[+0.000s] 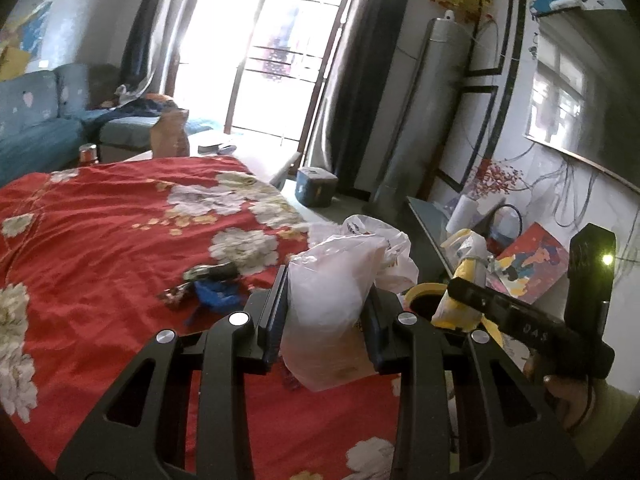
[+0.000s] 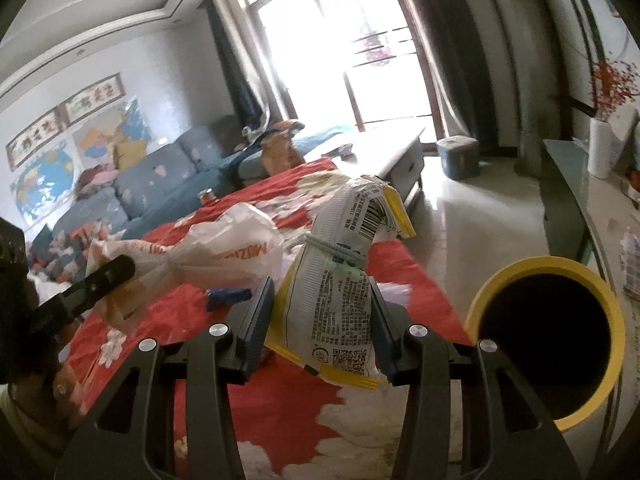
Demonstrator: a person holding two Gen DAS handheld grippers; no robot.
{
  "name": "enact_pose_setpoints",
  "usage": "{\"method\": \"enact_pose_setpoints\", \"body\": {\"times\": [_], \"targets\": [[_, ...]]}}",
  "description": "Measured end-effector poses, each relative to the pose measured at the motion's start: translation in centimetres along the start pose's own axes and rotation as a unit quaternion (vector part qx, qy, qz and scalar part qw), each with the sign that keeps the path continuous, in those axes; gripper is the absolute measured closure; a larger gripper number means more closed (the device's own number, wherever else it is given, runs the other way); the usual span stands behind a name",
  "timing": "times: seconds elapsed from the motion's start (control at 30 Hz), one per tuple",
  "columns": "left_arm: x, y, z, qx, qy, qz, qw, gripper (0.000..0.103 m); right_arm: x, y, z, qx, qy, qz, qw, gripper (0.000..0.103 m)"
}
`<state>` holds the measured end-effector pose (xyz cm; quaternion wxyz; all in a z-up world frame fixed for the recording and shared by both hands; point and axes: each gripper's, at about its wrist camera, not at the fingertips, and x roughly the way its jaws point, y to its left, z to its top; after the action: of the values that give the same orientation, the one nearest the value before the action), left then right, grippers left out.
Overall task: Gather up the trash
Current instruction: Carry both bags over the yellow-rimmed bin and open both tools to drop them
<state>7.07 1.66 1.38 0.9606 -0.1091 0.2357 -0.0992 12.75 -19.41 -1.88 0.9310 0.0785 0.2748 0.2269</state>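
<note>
Left gripper [image 1: 326,316] fingers clenched on white plastic bag [image 1: 336,300]; right gripper [image 2: 320,320] fingers on yellow-edged packet [image 2: 340,292].

The left hand-held gripper [image 1: 326,320] is matt black plastic with bright metal rivets, its pads pressed on a thin, crinkled, translucent white plastic bag [image 1: 336,300]. The right hand-held gripper [image 2: 318,330], of the same matt black plastic, clamps a glossy printed foil-like snack packet [image 2: 340,300], creased and tied with a white cord. Beneath both spreads a red floral cloth [image 1: 100,220], soft, matt and wrinkled. Right of that cloth stands a bin [image 2: 600,284] with a smooth yellow plastic rim. The floor [image 2: 480,208] beyond the cloth looks smooth and glossy.
</note>
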Motion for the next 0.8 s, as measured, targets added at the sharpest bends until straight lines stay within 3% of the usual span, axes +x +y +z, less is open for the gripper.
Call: {"method": "enact_pose_setpoints", "body": {"times": [0.8], "targets": [[5.9, -7.3, 0.2, 0.043, 0.037, -0.059, 0.9967, 0.077, -3.0, -9.6, 0.5, 0.067, -0.022, -0.093, 0.993, 0.06]]}}
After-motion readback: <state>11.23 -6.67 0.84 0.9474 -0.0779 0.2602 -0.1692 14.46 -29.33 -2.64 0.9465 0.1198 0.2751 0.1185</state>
